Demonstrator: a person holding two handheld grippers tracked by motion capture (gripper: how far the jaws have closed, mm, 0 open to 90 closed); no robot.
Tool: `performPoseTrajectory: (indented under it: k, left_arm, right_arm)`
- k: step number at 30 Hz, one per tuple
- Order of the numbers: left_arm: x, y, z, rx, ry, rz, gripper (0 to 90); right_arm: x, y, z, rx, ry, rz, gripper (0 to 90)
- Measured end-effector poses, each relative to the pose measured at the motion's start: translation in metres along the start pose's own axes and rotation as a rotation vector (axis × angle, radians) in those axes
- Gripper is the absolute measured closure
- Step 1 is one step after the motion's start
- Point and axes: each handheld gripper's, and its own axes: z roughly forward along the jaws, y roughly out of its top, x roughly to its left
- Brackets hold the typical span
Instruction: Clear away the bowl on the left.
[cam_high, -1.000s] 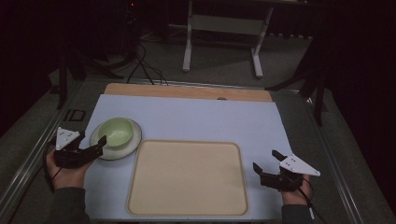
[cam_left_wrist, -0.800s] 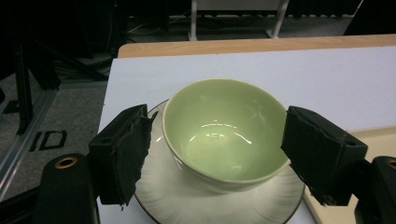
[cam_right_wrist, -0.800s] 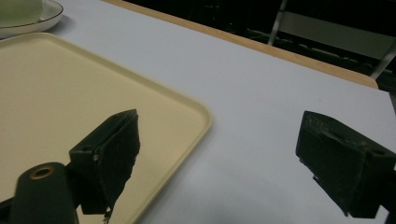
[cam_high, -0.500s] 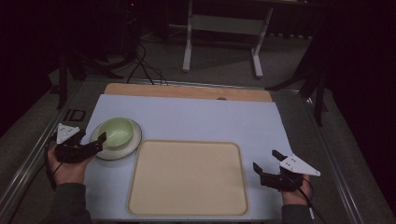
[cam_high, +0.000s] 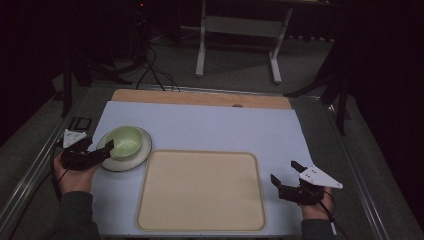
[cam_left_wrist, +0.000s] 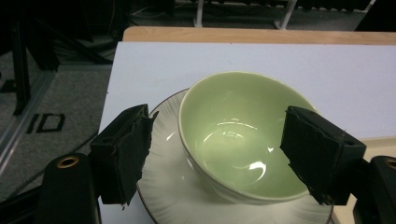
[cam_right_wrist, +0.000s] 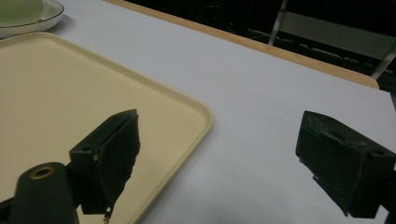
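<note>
A pale green bowl sits on a white saucer at the table's left. My left gripper is at the saucer's left edge and open. In the left gripper view the bowl lies between the spread jaws; one jaw hangs over the saucer, the other is by the bowl's far rim, and nothing is gripped at the left gripper. A beige tray lies in the middle. My right gripper hovers open just right of the tray, with only bare table between its jaws.
A light blue mat covers the table, with a wooden strip along the far edge. Metal rails run down both sides. The floor beyond holds a white stand and cables.
My left gripper has crept forward along the saucer's left side toward the bowl. The right gripper has stayed still.
</note>
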Motion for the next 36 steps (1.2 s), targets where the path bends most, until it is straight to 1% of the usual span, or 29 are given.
performPoseTrajectory:
  k: [6, 10, 13, 16, 20, 23, 28, 32, 33, 34, 36]
  left_arm:
    - [0.005, 0.0, 0.01, 0.026, 0.006, -0.027, 24.8]
    - [0.01, 0.0, 0.015, 0.042, 0.01, -0.06, 25.3]
    - [0.013, 0.0, 0.02, 0.056, 0.017, -0.078, 25.5]
    - [0.014, -0.001, 0.025, 0.076, 0.021, -0.082, 26.1]
    - [0.015, -0.002, 0.032, 0.112, 0.042, -0.08, 27.6]
    - [0.017, -0.003, 0.037, 0.143, 0.054, -0.095, 28.2]
    - [0.02, -0.005, 0.044, 0.197, 0.055, -0.124, 28.8]
    - [0.022, -0.006, 0.048, 0.238, 0.054, -0.135, 28.7]
    - [0.022, -0.006, 0.048, 0.238, 0.054, -0.135, 28.5]
    - [0.022, -0.006, 0.05, 0.259, 0.062, -0.141, 28.5]
    - [0.023, -0.007, 0.051, 0.265, 0.059, -0.155, 28.4]
  right_arm:
    - [0.0, 0.0, 0.0, 0.001, 0.0, 0.002, 13.2]
    - [0.0, 0.0, 0.0, 0.005, 0.001, 0.0, 13.2]
    - [0.0, 0.0, 0.0, 0.005, 0.001, 0.0, 13.2]
    - [0.0, 0.0, 0.0, 0.006, 0.002, 0.003, 13.3]
    - [0.0, 0.0, 0.001, 0.009, 0.004, 0.005, 13.3]
    - [0.0, 0.0, 0.001, 0.009, 0.004, 0.005, 13.3]
    - [0.0, 0.0, 0.001, 0.008, 0.004, 0.006, 13.3]
    - [0.0, 0.0, 0.001, 0.008, 0.006, 0.005, 13.3]
    - [0.0, 0.0, 0.001, 0.008, 0.006, 0.005, 13.3]
    - [0.0, 0.0, 0.001, 0.008, 0.005, 0.005, 13.3]
    - [0.0, 0.0, 0.001, 0.008, 0.005, 0.005, 13.3]
